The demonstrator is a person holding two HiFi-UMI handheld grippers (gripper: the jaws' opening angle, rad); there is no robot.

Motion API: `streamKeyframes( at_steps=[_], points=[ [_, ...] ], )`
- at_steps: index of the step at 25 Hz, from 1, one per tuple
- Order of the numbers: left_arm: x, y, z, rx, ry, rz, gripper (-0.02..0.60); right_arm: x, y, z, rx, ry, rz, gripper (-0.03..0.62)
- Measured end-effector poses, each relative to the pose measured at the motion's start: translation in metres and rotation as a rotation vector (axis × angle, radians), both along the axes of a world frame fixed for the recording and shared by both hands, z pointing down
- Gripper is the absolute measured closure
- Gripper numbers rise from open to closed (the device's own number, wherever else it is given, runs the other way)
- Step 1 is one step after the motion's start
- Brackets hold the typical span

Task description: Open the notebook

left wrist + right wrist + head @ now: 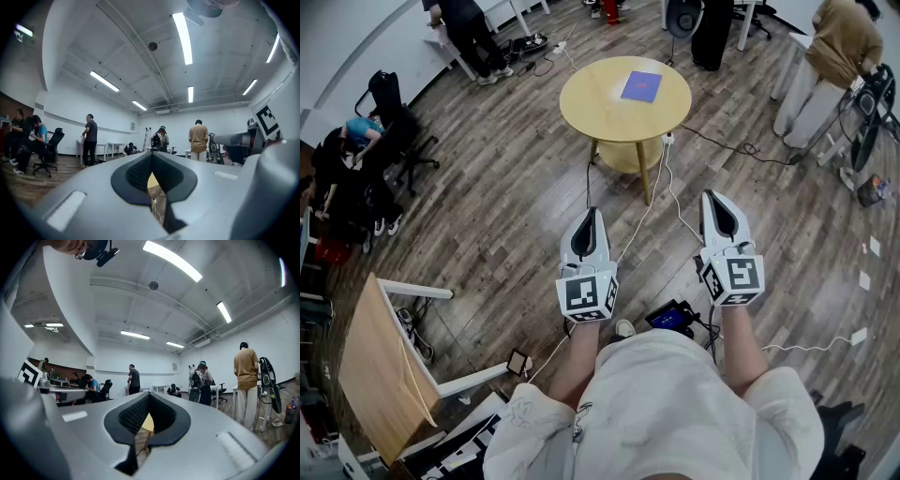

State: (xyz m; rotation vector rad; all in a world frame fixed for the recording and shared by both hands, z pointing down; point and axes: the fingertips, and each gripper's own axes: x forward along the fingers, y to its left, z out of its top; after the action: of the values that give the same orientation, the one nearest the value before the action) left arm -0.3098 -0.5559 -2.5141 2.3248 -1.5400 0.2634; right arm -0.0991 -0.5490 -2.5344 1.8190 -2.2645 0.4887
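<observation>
A closed blue notebook (640, 86) lies flat on a round yellow table (600, 108) well ahead of me in the head view. Both grippers are held near my body, far short of the table, pointing towards it. My left gripper (591, 217) is shut, its jaws meeting at the tip with nothing between them. My right gripper (717, 199) is shut and empty too. In the left gripper view the left gripper (151, 157) shows only a sliver of the yellow table (153, 183) through its pad hollow. The right gripper (148, 397) frames the same table (147, 423).
White cables (661, 192) run across the wooden floor from the table's foot towards me. A wooden desk (380, 370) stands at lower left. Office chairs with seated people (356, 155) are at the left. People stand at white tables at the back (839, 42).
</observation>
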Motion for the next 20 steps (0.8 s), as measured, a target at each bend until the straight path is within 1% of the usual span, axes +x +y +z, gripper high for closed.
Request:
streamKeyframes(
  at_steps=[3,5,10,15,20],
  points=[
    [0.007,-0.018,-0.044,-0.001,0.006,-0.001,0.563,0.007,-0.019,-0.045,0.002,-0.002,0.001,0.589],
    [0.011,-0.020,-0.055,-0.001,0.007,0.001,0.563,0.010,-0.021,-0.056,0.003,-0.003,0.001,0.589],
    [0.011,-0.016,-0.063,-0.001,0.010,0.005,0.563,0.009,-0.017,-0.066,0.005,-0.002,0.003,0.589],
    [0.014,-0.019,-0.058,-0.002,0.018,0.008,0.563,0.011,-0.019,-0.059,0.007,-0.005,0.006,0.589],
    [0.014,-0.017,-0.054,0.002,0.021,0.004,0.563,0.012,-0.017,-0.057,0.021,-0.046,-0.006,0.588]
  ],
)
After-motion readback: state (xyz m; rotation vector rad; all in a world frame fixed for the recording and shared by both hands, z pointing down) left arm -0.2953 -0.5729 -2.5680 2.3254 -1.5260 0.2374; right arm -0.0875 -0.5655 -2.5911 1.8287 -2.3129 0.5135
